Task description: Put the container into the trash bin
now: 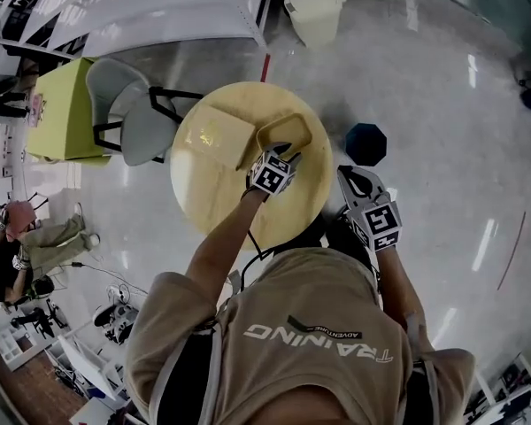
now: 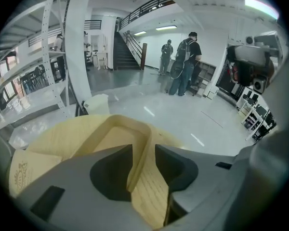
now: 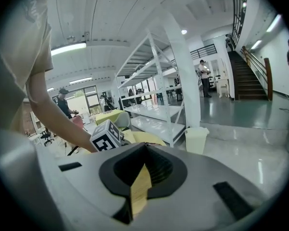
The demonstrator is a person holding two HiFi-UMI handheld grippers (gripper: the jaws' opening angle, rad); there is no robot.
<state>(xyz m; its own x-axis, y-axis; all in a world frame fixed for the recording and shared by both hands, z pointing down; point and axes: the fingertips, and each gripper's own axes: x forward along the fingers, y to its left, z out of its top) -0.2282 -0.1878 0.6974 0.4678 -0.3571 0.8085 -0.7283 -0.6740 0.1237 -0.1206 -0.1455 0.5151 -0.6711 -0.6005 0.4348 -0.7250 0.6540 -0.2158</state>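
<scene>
The left tool [image 1: 280, 152] [image 2: 143, 152] has its jaws apart, astride one wall of the container [image 1: 292, 120] [image 2: 116, 129]. That wall stands in the gap between them, and the pads do not appear to press on it. The container is a tan open tray with rounded corners. It sits on the round yellow tabletop [image 1: 208, 197] [image 2: 62, 138], just above the middle of the head view, towards the tabletop's right side. Left of it on the tabletop lies a flat square sheet [image 1: 217, 133] [image 2: 24, 170], touching or almost touching the tray.

The right tool [image 1: 357, 181] [image 3: 143, 152] has its jaws together at the tips and grips nothing. It hangs off the tabletop's right edge, right of centre in the head view.

The bin [image 1: 314, 11] [image 2: 96, 104] [image 3: 196, 138] is a cream tub on the shiny floor at the top of the head view, well apart from the tabletop. A dark stool [image 1: 365, 142] stands right of the tabletop, and a grey chair [image 1: 128, 113] left of it.
</scene>
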